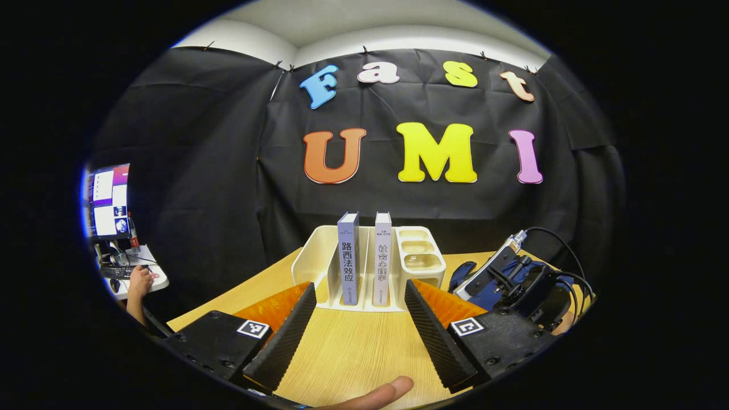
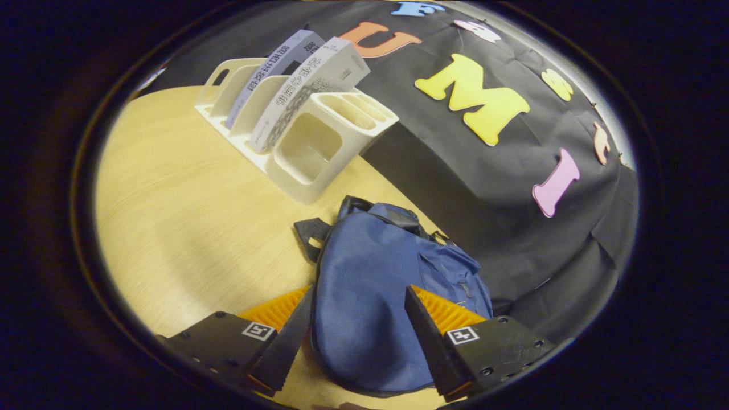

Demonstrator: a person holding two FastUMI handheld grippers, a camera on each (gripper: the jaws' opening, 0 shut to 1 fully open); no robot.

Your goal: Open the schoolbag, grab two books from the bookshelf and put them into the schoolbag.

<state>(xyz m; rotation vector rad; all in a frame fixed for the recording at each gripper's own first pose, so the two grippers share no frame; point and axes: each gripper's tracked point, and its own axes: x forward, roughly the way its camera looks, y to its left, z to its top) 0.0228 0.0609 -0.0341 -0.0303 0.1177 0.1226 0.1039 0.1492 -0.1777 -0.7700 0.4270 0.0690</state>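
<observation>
While the right gripper (image 2: 359,310) hovers with fingers spread just above the closed schoolbag (image 2: 376,285), lying lengthwise between them, the left gripper (image 1: 360,310), also spread, faces two upright books (image 1: 364,259) in the bookshelf (image 1: 319,250) ahead.

Light wooden table (image 1: 353,347) carries a white plastic bookshelf organiser (image 1: 319,256) near its back edge, in front of the black cloth wall. Two upright books stand side by side in its slots: grey-blue book (image 1: 348,259) left, pale grey book (image 1: 382,259) right, in the left gripper view. Small tray compartments sit at the organiser's right end. Blue fabric schoolbag (image 2: 370,296) lies on the table right of the organiser, apart from it.
</observation>
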